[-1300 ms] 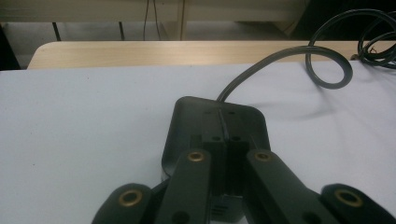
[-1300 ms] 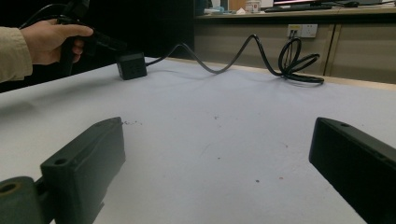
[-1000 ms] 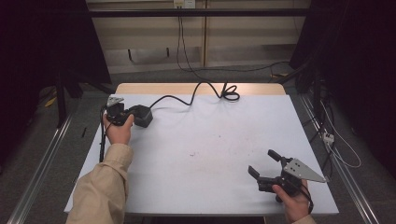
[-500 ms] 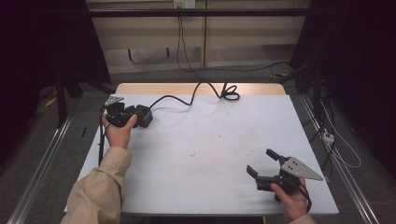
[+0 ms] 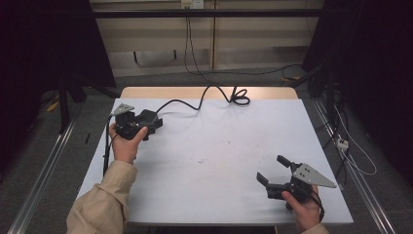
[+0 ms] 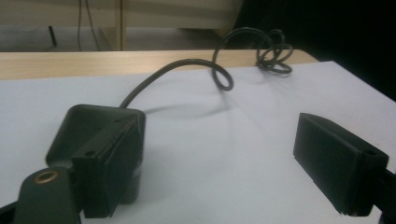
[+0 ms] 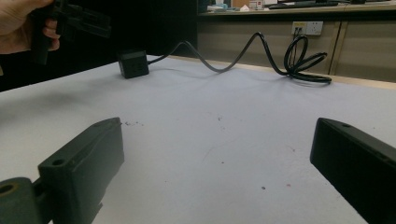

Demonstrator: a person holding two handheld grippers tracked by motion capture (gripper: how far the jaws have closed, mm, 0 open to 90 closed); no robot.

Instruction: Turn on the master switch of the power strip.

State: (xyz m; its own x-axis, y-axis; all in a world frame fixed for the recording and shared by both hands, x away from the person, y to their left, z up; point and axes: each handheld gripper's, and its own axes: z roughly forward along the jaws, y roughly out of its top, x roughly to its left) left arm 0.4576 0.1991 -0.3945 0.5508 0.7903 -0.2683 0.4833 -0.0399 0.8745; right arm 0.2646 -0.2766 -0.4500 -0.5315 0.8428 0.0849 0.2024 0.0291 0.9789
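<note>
At the surface's (image 5: pixel 214 195) far-left edge my left tongs (image 5: pixel 142 125) have just been opening beside the black adapter block (image 6: pixel 93 140), no readable label; right tongs (image 5: pixel 273 170) released, resting low.

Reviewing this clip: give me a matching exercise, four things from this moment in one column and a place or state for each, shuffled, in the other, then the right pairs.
Things:
1. black adapter block
2. coiled cable loops
3. left gripper
4. right gripper

Places or states:
A. piled at the table's far edge
B. open, low over the near right corner of the table
C. lying on the table's far left part, cable running from it
D. jaws just opened, beside the block, nothing between the pads

Pairs: 1-C, 2-A, 3-D, 4-B
</note>
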